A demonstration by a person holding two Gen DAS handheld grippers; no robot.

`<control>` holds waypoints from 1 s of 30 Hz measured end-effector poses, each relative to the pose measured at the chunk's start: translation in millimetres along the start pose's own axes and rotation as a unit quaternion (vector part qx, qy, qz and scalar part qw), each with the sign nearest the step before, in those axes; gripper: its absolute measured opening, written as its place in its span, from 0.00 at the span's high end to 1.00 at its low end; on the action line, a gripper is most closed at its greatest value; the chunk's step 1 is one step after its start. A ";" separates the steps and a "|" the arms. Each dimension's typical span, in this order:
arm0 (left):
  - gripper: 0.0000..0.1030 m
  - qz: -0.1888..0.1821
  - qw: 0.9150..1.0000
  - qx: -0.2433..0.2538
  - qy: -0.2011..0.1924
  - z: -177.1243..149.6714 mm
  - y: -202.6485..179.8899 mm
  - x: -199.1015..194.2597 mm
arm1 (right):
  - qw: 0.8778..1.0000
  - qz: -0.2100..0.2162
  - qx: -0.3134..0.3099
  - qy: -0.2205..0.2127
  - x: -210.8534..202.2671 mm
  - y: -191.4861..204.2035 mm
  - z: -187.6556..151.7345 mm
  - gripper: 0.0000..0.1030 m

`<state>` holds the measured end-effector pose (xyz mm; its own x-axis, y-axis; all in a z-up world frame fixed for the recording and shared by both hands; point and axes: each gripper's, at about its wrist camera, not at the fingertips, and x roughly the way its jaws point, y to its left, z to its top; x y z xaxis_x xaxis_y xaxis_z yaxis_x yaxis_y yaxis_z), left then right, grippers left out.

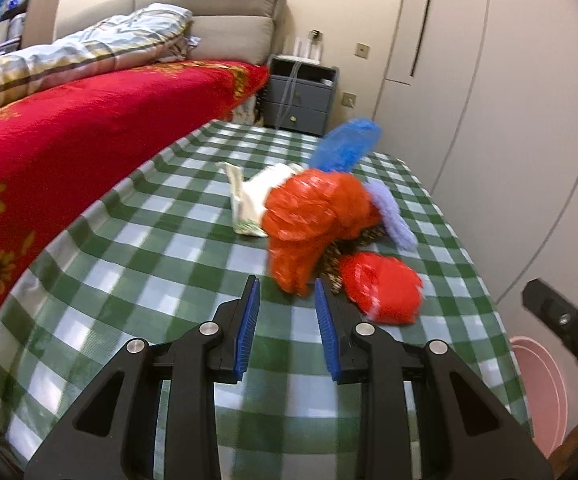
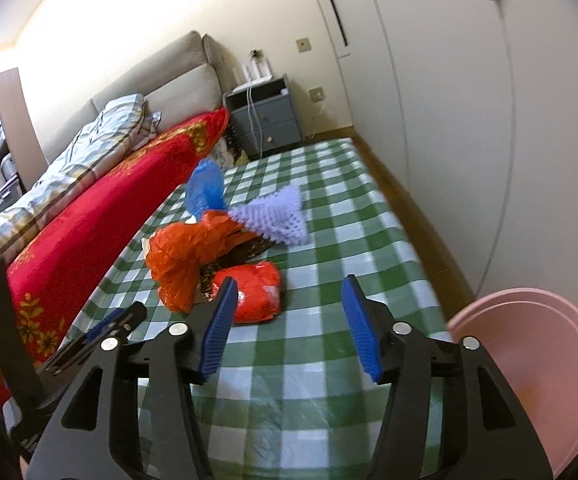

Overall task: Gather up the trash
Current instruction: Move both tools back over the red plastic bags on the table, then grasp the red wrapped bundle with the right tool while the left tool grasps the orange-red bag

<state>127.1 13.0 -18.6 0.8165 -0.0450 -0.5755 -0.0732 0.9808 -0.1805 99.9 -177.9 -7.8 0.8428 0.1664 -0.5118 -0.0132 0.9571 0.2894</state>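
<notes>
Left wrist view: left gripper (image 1: 287, 304) released, nearing crumpled orange plastic bag (image 1: 313, 216) on green-checked tablecloth (image 1: 137, 248) — approach step. Right gripper (image 2: 289, 312) released. Next — close on bag, carry to pink plastic bin (image 2: 537, 364).

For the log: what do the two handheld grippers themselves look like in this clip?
Both match. The left gripper and right gripper have matte black angular frames with triangular cut-outs, round silver pivot bolts, and two fingers lined with ribbed bright-blue pads. No cables, printed markings or sleeves are visible.
</notes>
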 end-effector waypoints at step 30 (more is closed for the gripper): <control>0.56 -0.040 0.999 -0.031 -0.011 27.8 14.2 33.2 | 0.988 0.038 -0.048 0.141 114.9 28.9 -6.6 0.44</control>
<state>169.0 30.7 -18.1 0.8334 -0.1176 -0.5401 -0.0424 0.9606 -0.2747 192.8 -129.6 -63.6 0.6549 0.2846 -0.7001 -0.1328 0.9553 0.2641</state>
